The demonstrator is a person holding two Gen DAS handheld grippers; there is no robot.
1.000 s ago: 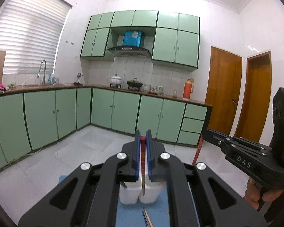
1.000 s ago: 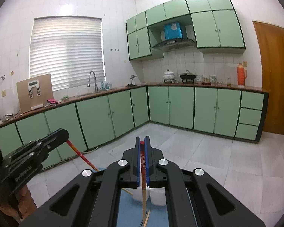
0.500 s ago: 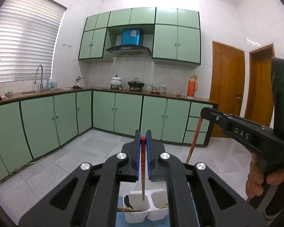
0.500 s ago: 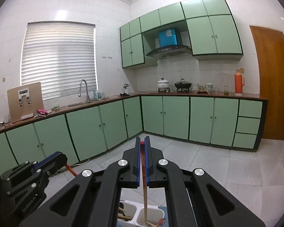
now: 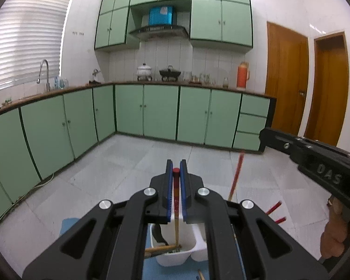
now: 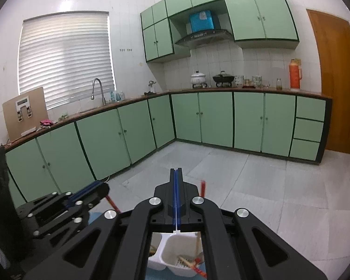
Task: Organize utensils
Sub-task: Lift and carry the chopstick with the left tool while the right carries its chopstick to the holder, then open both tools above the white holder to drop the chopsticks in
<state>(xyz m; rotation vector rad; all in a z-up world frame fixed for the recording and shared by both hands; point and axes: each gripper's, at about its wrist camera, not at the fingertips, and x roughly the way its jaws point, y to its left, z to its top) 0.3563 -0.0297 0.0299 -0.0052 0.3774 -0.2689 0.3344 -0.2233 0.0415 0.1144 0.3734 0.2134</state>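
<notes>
Green cabinets (image 5: pixel 159 114), white tiled floor (image 5: pixel 119 163)

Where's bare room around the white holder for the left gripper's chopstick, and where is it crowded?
Bare: the blue mat left of the white holder, and the right half of the compartment beneath the held chopstick. Crowded: that compartment's left side, with a dark spoon and wooden sticks across its floor. The other compartment's floor holds chopsticks, seen from the right wrist.

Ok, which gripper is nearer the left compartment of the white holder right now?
Left. The left gripper hangs directly over the left compartment, shut on a chopstick whose tip reaches into it. The right gripper, shut and empty, is off to the side, over the divider.
</notes>
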